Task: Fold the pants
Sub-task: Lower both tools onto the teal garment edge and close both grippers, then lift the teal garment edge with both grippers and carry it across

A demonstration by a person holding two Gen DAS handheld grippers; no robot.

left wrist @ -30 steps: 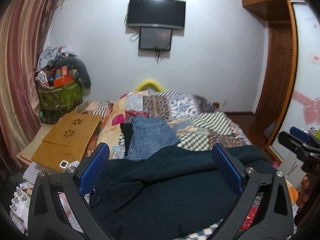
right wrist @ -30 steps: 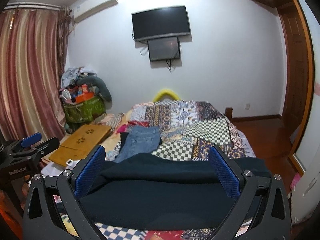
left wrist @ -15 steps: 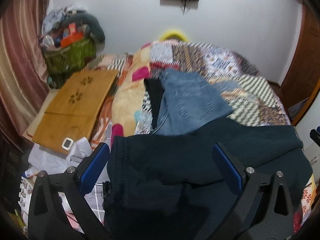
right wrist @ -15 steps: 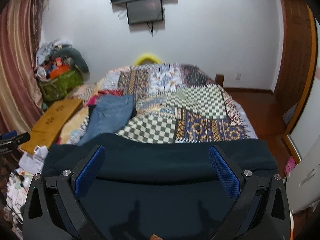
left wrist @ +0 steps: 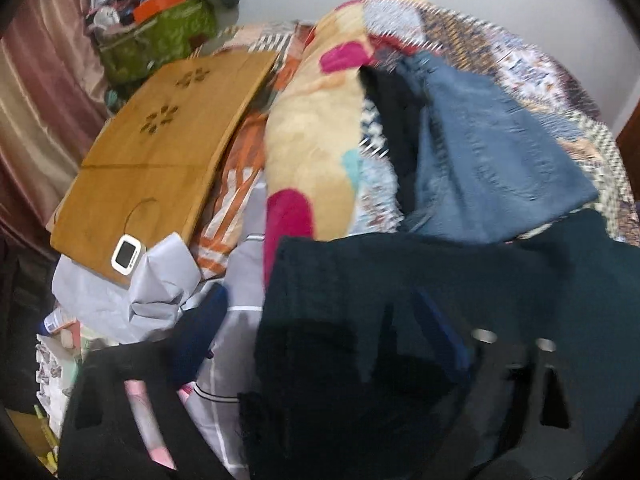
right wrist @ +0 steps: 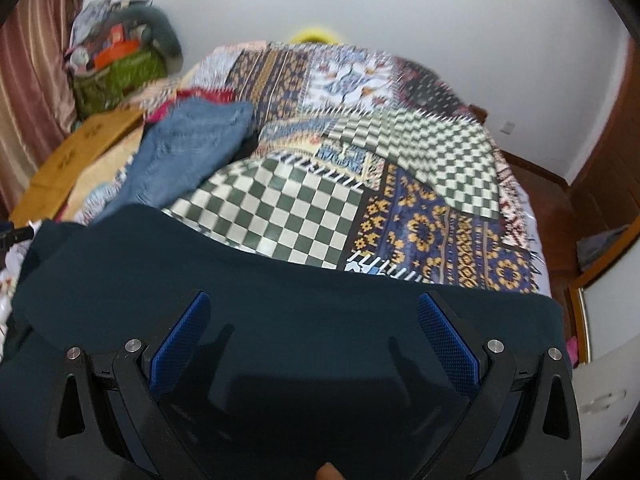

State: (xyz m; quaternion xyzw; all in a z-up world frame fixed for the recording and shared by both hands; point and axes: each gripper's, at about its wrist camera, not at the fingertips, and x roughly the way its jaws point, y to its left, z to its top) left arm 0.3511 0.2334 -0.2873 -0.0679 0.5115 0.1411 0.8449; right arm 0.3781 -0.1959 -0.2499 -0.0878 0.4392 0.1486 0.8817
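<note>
Dark teal pants (right wrist: pixel 280 300) lie spread across the near end of the bed. In the left wrist view the pants (left wrist: pixel 420 300) fill the lower right, their left edge near the bed's side. My left gripper (left wrist: pixel 320 328) is open, low over the pants' left end; the view is blurred. My right gripper (right wrist: pixel 314 336) is open, both blue pads (right wrist: pixel 446 340) just above the dark cloth, holding nothing.
Folded blue jeans (left wrist: pixel 492 152) lie on the patchwork quilt (right wrist: pixel 360 160) beyond the pants, beside a black garment (left wrist: pixel 392 112). A wooden lap desk (left wrist: pixel 160 152), a green bag (left wrist: pixel 156 40) and clutter stand left of the bed. A wooden door (right wrist: pixel 608 168) is at right.
Both grippers have tilted down and dropped closer to the pants. The left one has also swung left toward the pants' left end. Both stay open.
</note>
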